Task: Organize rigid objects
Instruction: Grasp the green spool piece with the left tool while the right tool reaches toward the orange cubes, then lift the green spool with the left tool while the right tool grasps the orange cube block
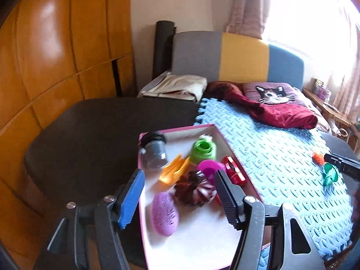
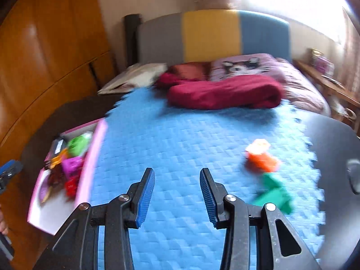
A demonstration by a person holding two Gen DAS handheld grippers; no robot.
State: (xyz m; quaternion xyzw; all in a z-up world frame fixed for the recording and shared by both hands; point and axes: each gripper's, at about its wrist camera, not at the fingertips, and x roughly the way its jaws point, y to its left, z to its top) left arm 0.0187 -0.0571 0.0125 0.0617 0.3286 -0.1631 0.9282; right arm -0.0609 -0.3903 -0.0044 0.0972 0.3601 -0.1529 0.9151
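Two wide, unladen tools (image 1: 180,193) (image 2: 177,196); two toys (image 2: 262,158) (image 2: 273,194) on mat (image 2: 180,139).

Ahead, beyond the fingertips: a bed with a headboard (image 1: 236,56) in grey, yellow and blue bands. To the left, glossy wooden wardrobe doors (image 1: 56,51) catching a pale reflection. Ahead and right, a bright window (image 1: 315,18) washed out by daylight, framed by a pinkish curtain (image 1: 245,4). Between wardrobe and headboard, a cream wall (image 1: 180,0). Far right, beside the bed, a wooden side table (image 1: 326,103). On the bed, a cat-print pillow (image 1: 273,94) and a crumpled red blanket (image 2: 225,92).
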